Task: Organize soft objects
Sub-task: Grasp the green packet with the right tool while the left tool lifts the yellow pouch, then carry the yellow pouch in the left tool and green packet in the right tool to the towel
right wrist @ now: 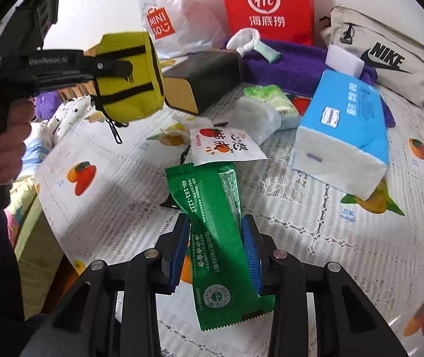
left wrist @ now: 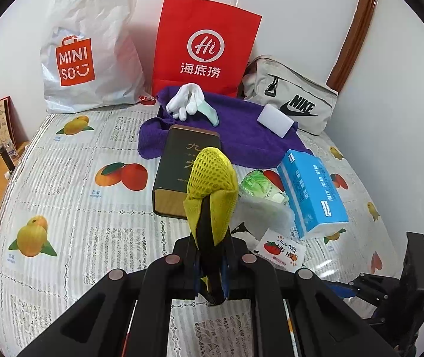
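The glove [left wrist: 186,101] lies on the towel [left wrist: 241,136], before the paper bag [left wrist: 206,44].

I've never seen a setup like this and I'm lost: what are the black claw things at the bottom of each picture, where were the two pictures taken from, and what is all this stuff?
No robot here: a person holds a two-finger clamp in each hand, and each clamp carries a wide-angle camera looking along its fingers. So each picture is one clamp's own view.

In the left camera's view, the left gripper is shut on a small yellow pouch. The right camera shows that same pouch from the side, with the person's hand on the handle. There the right gripper pinches a green packet.

On the fruit-print tablecloth lie a purple towel, white gloves, a dark box and a blue tissue pack. Behind stand a red paper bag, a white Miniso bag and a Nike pouch.
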`<state>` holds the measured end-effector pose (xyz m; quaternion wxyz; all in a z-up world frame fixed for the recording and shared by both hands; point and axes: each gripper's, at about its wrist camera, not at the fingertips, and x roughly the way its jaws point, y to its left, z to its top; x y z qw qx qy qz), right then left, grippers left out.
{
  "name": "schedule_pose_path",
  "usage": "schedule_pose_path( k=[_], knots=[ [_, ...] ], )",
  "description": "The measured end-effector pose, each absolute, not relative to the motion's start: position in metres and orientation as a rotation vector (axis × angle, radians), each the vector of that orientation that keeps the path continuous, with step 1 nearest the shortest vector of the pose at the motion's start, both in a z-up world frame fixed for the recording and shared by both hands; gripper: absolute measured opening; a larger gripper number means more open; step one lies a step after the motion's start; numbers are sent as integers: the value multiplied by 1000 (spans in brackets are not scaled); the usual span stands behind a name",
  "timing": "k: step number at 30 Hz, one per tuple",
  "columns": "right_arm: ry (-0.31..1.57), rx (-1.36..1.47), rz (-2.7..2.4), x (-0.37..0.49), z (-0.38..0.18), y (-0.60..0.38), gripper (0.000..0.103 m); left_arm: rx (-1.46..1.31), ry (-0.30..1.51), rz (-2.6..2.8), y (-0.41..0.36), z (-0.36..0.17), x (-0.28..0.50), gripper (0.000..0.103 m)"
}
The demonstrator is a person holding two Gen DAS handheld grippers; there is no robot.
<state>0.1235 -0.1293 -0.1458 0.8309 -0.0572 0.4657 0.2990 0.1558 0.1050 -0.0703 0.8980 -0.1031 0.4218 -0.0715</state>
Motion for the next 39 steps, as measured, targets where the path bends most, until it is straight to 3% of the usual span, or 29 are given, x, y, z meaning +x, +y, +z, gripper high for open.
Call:
schedule_pose_path(
  k=[18, 39],
  knots=[
    [883, -85, 612, 114, -99, -150, 36, -208, 826, -137, 104, -42, 145, 10],
    [806, -26, 490, 193, -60, -181, 36, -174, 827, -163, 93, -25, 197, 10]
  ],
)
